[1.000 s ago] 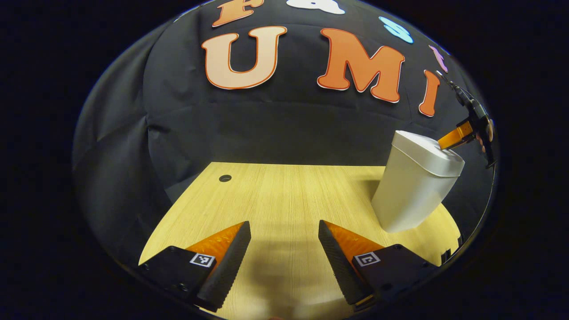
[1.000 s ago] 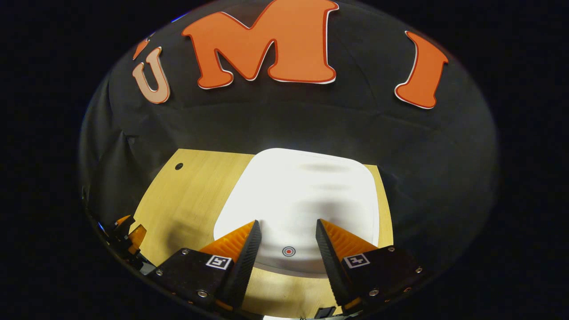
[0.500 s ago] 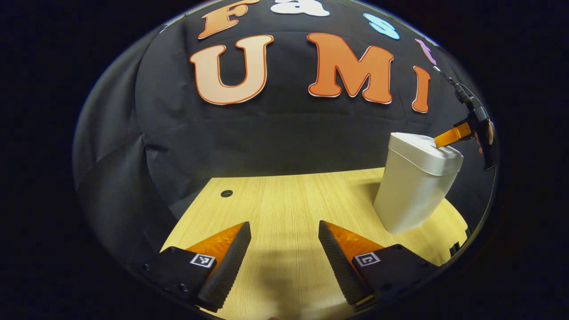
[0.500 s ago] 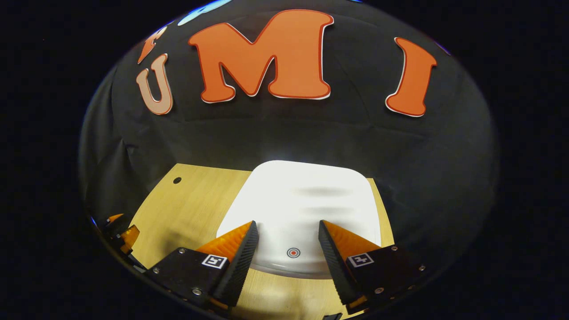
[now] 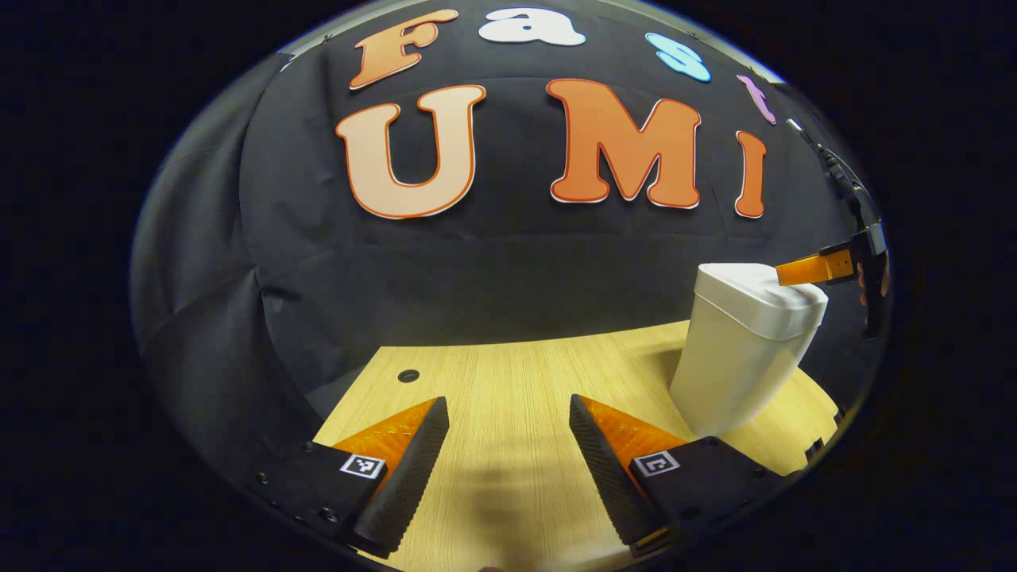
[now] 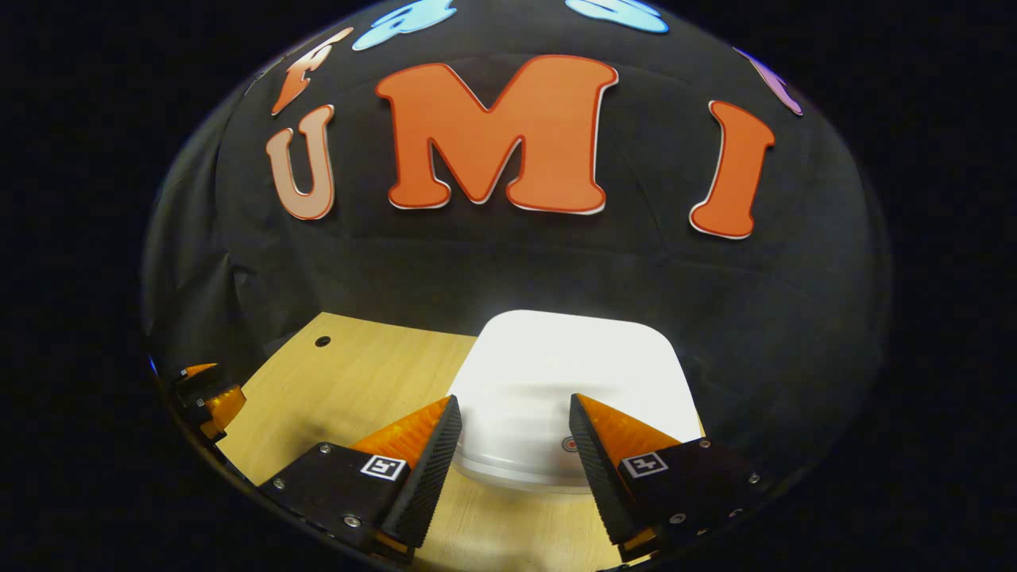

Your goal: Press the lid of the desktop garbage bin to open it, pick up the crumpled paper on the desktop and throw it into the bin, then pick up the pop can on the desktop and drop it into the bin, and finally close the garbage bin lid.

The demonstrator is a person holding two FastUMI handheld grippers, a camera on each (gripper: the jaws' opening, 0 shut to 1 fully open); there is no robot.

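My right gripper point(image 6: 508, 433) hangs spread over the white bin's point(image 5: 743, 353) shut lid point(image 6: 572, 373), perhaps just touching it. My left gripper point(image 5: 508, 441) is spread too, above the wooden table point(image 5: 508, 381), well apart.

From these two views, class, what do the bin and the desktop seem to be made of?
Bin: probably plastic, smooth and off-white with a soft sheen, rounded moulded corners and a seam under its lid. Desktop: pale wood or wood-look laminate, matte, with straight printed-looking grain; which one is unclear.
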